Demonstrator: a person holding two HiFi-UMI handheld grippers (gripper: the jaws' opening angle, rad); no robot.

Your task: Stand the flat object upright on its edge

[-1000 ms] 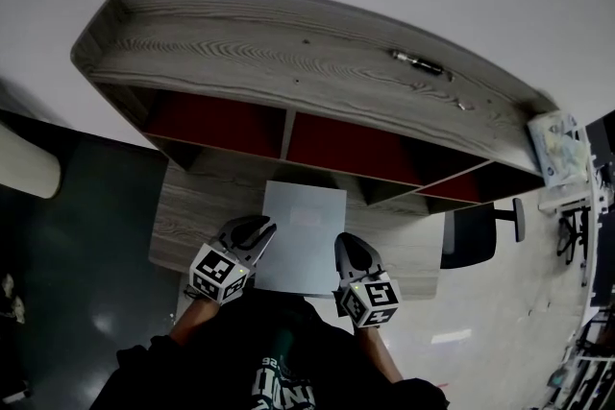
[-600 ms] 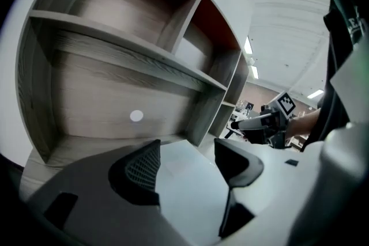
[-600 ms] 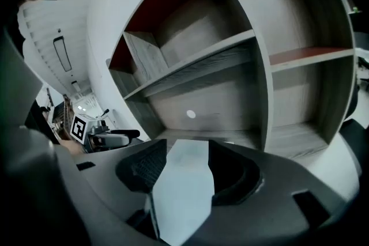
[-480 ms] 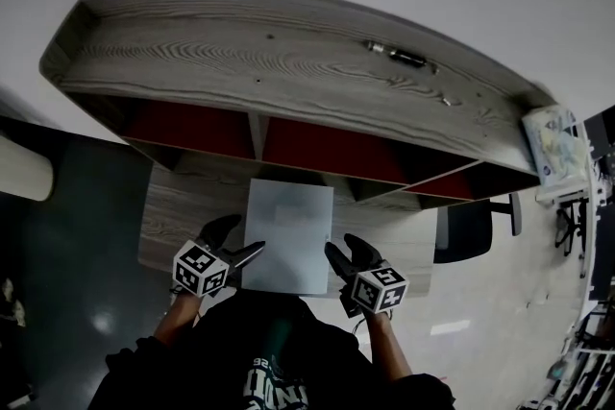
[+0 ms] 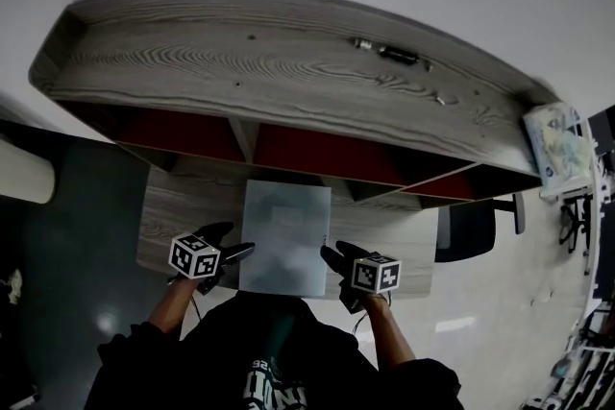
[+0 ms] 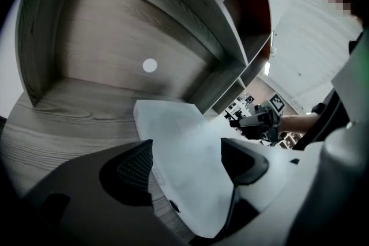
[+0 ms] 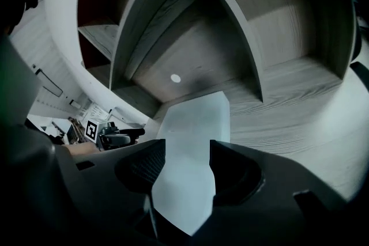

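- The pale flat panel (image 5: 285,240) lies face-down on the bench (image 5: 178,206). It sits toward the bench's 6 o'clock edge, with its far end reaching to the foot of the shelf unit (image 5: 288,72) at 12 o'clock.
- As far as I can judge, nothing of the task proper is done: the panel looks flat, or near enough (the head view is a little soft, so a slight lift of the near edge I could not rule out).
- What is in place is the approach. The left tongs (image 5: 233,241) are at the panel's 8 o'clock corner and the right tongs (image 5: 334,254) at its 4 o'clock corner, both pointing inward.
- Left gripper view: the left tongs' jaws stand wide apart, and the panel (image 6: 190,152) shows in the gap. Bare bench shows between the panel and one jaw — so no pinch there, by my reading.
- Right gripper view: the right tongs' jaws are apart too, though narrower. The panel (image 7: 196,124) fills the whole gap and runs on toward 12 o'clock. I see the broad face rather than the edge, so I take these tongs as poised over it and not clamped.
- Left to do, in my judgement — get a hold on the near edge or the two side edges, swing the panel up onto one edge, steady it and let go without it toppling. That is essentially the whole job.
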